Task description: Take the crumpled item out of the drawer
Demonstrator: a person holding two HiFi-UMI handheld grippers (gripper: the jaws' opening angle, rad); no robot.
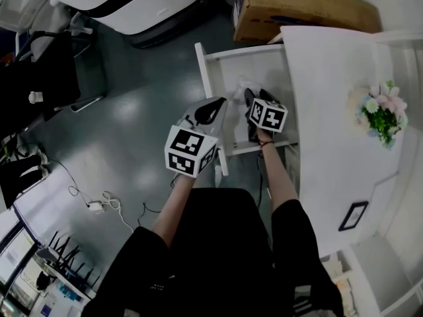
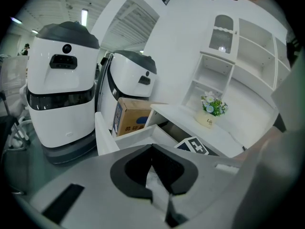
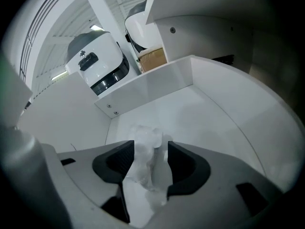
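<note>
right fingers (image 3: 114, 165): spread wide on my right gripper (image 3: 150, 149), with the crumpled wad (image 3: 147, 136) standing between the two dark pads. it maybe brushes one pad, but nothing's squeezing it as far as i can see.
left fingers (image 2: 133, 171): the tips of my left gripper (image 2: 152, 148) are pressed together. a pale sliver shows in the gap behind the tips, can't tell what that is.
crumpled wad: white, thin and wrinkly. could be tissue or plastic film, honestly can't say which. it's sitting on the floor of the drawer (image 3: 143, 92), near one corner where two of the walls meet.
drawer: white, pulled out of the white desk (image 1: 330, 111), with low walls all round.
left gripper spot: head view has it over the drawer's outer panel, just beside the right gripper. it's tilted down a bit.
right gripper spot: pointing steeply down into the drawer, marker cube up top.
on the desk: a little pot of flowers (image 1: 382, 111) and a small dark frame (image 1: 353, 215), well apart from each other.
past the drawer: a cardboard box (image 1: 297, 8) on the grey floor (image 1: 132, 111) right by the desk's end. there are also two big white machines (image 2: 62, 89) with dark bands, side by side in the left gripper view.
</note>
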